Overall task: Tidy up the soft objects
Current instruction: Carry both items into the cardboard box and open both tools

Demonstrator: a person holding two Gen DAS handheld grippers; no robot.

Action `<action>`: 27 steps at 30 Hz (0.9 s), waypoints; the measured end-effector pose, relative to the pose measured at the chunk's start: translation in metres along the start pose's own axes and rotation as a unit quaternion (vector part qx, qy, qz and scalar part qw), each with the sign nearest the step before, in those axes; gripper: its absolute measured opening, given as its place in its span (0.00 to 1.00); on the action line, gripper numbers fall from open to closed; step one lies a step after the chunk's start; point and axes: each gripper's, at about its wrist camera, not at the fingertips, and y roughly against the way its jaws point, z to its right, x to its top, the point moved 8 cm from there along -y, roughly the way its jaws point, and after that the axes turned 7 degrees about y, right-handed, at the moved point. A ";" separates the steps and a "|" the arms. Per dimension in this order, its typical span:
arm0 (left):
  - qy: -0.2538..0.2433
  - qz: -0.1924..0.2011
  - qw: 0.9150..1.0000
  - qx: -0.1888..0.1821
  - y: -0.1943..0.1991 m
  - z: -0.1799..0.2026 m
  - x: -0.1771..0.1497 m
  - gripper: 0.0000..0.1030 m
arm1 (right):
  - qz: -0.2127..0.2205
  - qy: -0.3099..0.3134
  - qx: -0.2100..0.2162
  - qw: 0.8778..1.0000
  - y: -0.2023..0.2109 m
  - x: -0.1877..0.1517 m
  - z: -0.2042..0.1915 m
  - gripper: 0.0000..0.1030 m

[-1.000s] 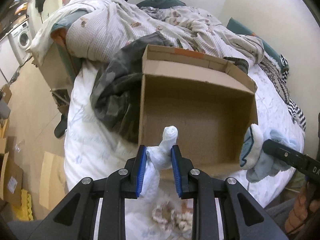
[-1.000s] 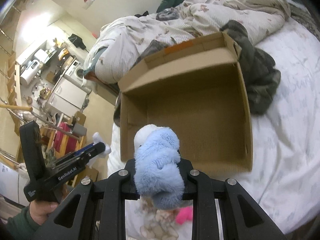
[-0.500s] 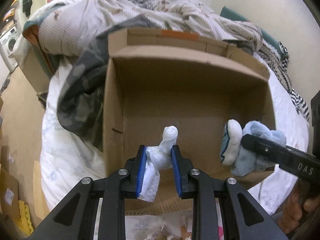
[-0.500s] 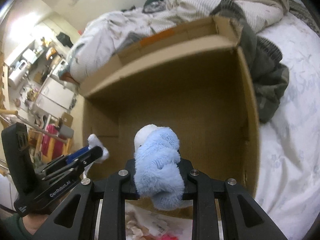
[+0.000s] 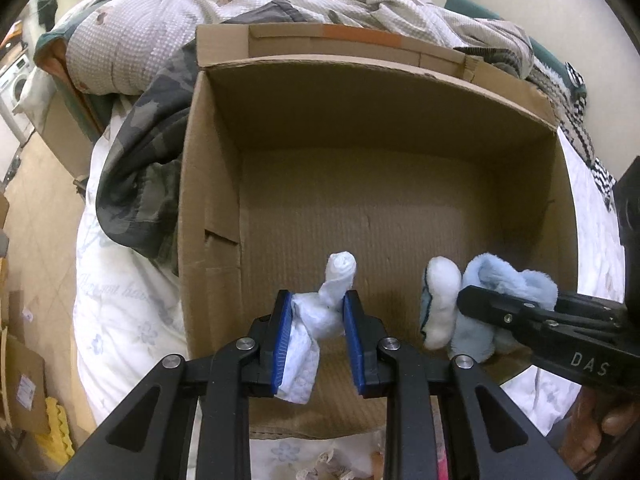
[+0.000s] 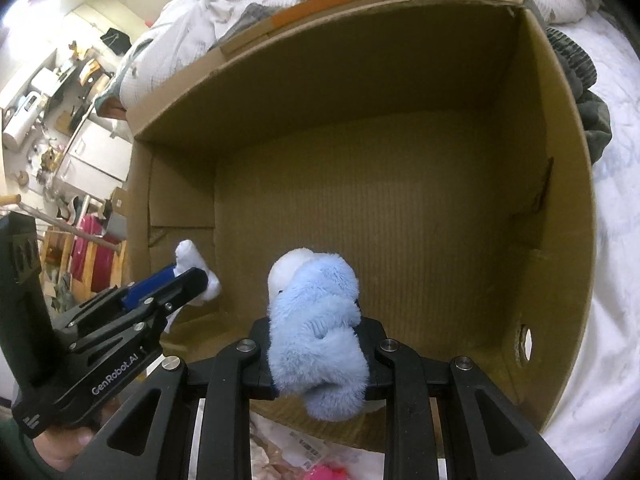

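The left tongs (image 5: 317,334) are clamped on a twisted white cloth roll (image 5: 334,294), held over the near edge of the open cardboard box (image 5: 208,184) on the bed (image 5: 120,300). At 3 o'clock from it, the right tongs (image 6: 318,338) grip a fluffy pale-blue and white plush (image 6: 316,320); its fur hides their pads.

The box (image 5: 384,208) is plain brown cardboard with an orange strip of tape (image 5: 360,34) on its far flap. The left hand-held gripper (image 5: 318,320) is black with blue pads (image 5: 280,344) around a white cloth (image 5: 320,312). The right hand-held gripper (image 6: 316,340) is black, around a fluffy light-blue and white toy (image 6: 316,320). Left of the box lies a grey camouflage garment (image 5: 144,168); the bed sheet (image 5: 116,312) is white with pale blue flowers.
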 end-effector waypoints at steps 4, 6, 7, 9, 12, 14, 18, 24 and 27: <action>0.002 -0.005 1.000 0.001 -0.002 0.000 -0.002 0.23 | -0.001 0.000 -0.003 1.000 -0.001 0.001 0.000 0.26; 0.004 -0.006 1.000 0.004 -0.002 -0.001 -0.002 0.23 | -0.001 0.004 -0.007 1.000 -0.002 0.002 -0.001 0.26; 0.004 -0.005 1.000 0.005 -0.002 -0.001 -0.002 0.23 | -0.001 0.006 -0.008 1.000 -0.003 0.002 -0.001 0.26; 0.003 -0.004 1.000 0.007 -0.001 -0.001 -0.002 0.23 | -0.001 0.009 -0.012 1.000 -0.005 0.003 -0.004 0.26; 0.006 -0.007 1.000 0.010 -0.002 -0.003 -0.003 0.23 | 0.002 0.014 -0.023 1.000 -0.004 0.003 -0.005 0.27; 0.006 -0.009 1.000 0.012 -0.003 -0.003 -0.003 0.26 | 0.003 0.015 -0.023 1.000 -0.004 0.004 -0.006 0.30; -0.003 -0.011 1.000 0.016 -0.003 -0.001 -0.004 0.28 | 0.007 0.022 -0.029 0.999 -0.004 0.005 -0.006 0.35; -0.006 -0.007 1.000 0.019 -0.001 0.001 -0.004 0.52 | 0.034 0.024 -0.026 0.999 0.005 0.012 -0.008 0.59; -0.008 -0.005 1.000 0.022 0.000 0.002 -0.002 0.59 | 0.046 0.021 -0.022 0.998 0.010 0.015 -0.008 0.65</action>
